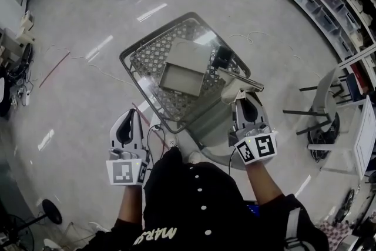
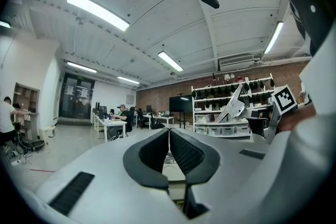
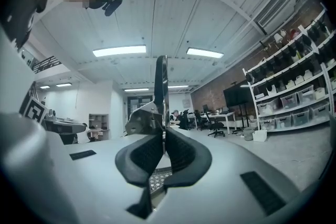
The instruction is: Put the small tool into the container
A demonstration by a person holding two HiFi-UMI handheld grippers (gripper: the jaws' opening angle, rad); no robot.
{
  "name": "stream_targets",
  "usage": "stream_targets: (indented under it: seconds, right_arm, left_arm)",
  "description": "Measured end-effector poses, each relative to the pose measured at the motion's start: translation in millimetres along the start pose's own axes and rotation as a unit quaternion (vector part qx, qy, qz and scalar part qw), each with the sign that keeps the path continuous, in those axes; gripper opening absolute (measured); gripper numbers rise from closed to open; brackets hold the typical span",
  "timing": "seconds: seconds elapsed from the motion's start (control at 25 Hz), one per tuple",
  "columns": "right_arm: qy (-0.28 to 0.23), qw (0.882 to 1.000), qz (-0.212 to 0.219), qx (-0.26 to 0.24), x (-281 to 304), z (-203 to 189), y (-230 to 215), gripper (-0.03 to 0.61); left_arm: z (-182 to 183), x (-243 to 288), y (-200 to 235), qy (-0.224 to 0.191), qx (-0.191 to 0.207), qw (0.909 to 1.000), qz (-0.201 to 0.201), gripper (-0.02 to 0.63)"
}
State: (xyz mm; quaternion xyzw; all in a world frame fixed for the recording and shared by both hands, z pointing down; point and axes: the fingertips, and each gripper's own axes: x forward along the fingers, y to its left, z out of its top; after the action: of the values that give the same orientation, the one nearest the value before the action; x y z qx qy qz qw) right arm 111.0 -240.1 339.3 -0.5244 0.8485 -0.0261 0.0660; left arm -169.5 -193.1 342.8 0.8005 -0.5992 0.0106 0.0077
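Head view: mesh-patterned tabletop [image 1: 147, 59] at frame centre, grey container [image 1: 181, 78] on it, open side up, with a flat grey panel rising along its upper edge. Dark object [image 1: 222, 57] just to the upper right of the container; identity unclear. Right gripper [image 1: 244, 101] [image 3: 161, 141] sits lower right of the container, at the table's near-right edge. Its 2 jaws are clamped on the small tool [image 1: 245, 88] [image 3: 160, 86]. In the right gripper view the tool's thin metal blade stands upright out of the pads, with a shiny metal part at its left. The tool is apart from the container, not in it. Left gripper [image 1: 131, 114] [image 2: 169, 136] is at lower left, off the table's edge. Its jaws are pressed together with nothing between them. In the left gripper view the tool [image 2: 234, 106] shows at right.
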Motion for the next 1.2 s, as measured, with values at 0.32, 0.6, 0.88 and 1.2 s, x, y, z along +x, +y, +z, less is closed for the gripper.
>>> stream_targets:
  seconds: [0.32, 0.6, 0.88, 1.2]
  right_arm:
    - [-0.003, 1.0, -0.014, -0.006, 37.2, 3.5, 0.6, 0.018]
    - [0.03, 0.999, -0.013, -0.013, 70.7, -22.0, -5.6, 0.018]
    - [0.089, 0.995, 0.003, -0.042, 100.2, -68.0, 2.6, 0.018]
    - [0.173, 0.977, 0.05, -0.11, 152.1, -152.1, -4.3, 0.018]
  left_arm:
    - [9.0, 37.5, 26.0, -0.004, 0.0, 0.9998, -0.021, 0.032]
    - [-1.7, 72.1, 36.9, 0.005, -0.013, 0.9991, -0.04, 0.032]
    - [-24.1, 86.4, 42.5, 0.042, -0.028, 0.9967, -0.064, 0.032]
    - [-57.7, 121.6, 43.9, 0.075, -0.049, 0.9926, -0.081, 0.032]
